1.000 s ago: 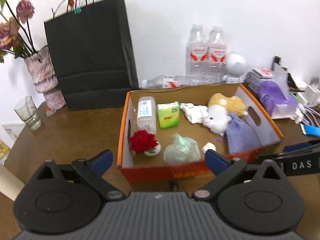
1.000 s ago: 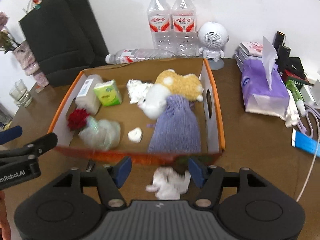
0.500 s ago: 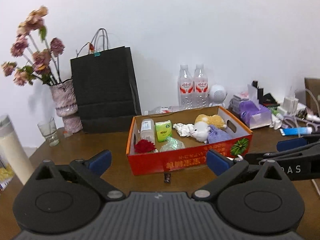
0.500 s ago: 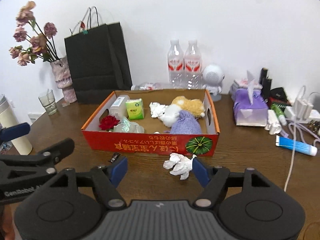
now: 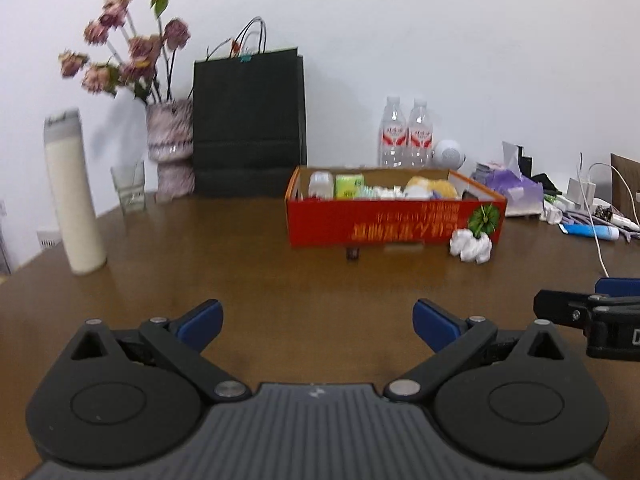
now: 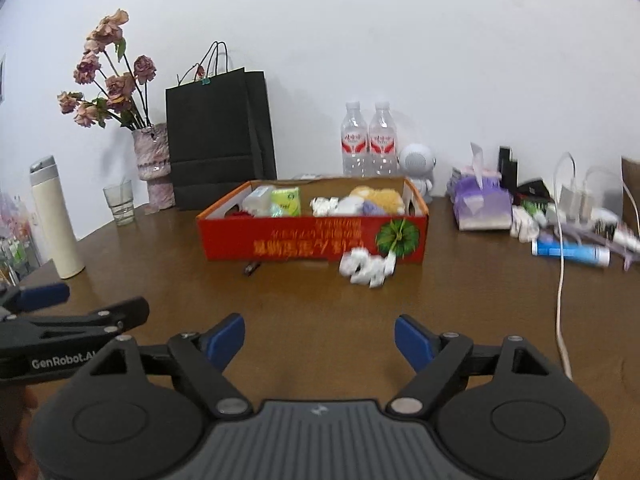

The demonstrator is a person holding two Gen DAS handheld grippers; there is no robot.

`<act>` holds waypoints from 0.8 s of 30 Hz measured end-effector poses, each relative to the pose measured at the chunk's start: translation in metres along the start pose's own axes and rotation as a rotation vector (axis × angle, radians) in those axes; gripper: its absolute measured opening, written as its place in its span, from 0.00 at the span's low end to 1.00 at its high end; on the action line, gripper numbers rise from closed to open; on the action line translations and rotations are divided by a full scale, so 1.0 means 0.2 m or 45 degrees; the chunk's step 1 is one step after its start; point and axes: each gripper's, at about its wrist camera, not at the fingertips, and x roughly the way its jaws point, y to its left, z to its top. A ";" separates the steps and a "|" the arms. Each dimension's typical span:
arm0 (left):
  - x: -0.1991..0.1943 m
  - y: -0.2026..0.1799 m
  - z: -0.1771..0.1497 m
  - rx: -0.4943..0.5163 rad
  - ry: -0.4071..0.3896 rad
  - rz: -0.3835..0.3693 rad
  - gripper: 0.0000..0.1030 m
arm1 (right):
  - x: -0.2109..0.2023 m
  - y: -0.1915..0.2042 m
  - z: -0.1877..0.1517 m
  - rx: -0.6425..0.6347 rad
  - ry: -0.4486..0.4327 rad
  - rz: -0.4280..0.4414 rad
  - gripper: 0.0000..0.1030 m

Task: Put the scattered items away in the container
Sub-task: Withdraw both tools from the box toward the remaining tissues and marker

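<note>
A red cardboard box stands on the brown table, far ahead of both grippers. It holds a small bottle, a green tissue pack, a plush toy and other small things. A crumpled white tissue lies on the table against the box's front right corner. A small dark item lies by the box's front edge. My left gripper is open with nothing between its fingers. The jaws of my right gripper are opening, with nothing between them.
At the back stand a black paper bag, a vase of dried flowers, a glass, two water bottles and a white speaker. A cream flask is at left. Tissue packs, cables and a blue tube crowd the right.
Both grippers have pulled back from the box and sunk lower, so the box now looks small and far. The right gripper's fingers have spread wider, leaving the tissue on the table.
</note>
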 end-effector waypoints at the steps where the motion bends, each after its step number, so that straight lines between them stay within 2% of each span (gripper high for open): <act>1: -0.01 0.01 -0.03 -0.009 0.002 -0.007 1.00 | -0.02 0.01 -0.04 0.002 -0.012 0.011 0.82; 5: -0.02 0.02 -0.10 0.009 0.014 0.005 1.00 | -0.06 0.06 -0.16 -0.059 -0.048 -0.013 0.84; 10: -0.04 0.02 -0.13 0.001 -0.001 -0.003 1.00 | -0.05 0.06 -0.24 -0.044 -0.025 -0.010 0.85; 19: -0.03 -0.03 -0.16 0.041 0.040 -0.016 1.00 | -0.06 0.03 -0.26 0.012 -0.017 -0.021 0.86; 24: -0.01 -0.04 -0.14 0.062 0.065 -0.025 1.00 | -0.02 0.02 -0.24 0.026 0.037 -0.040 0.86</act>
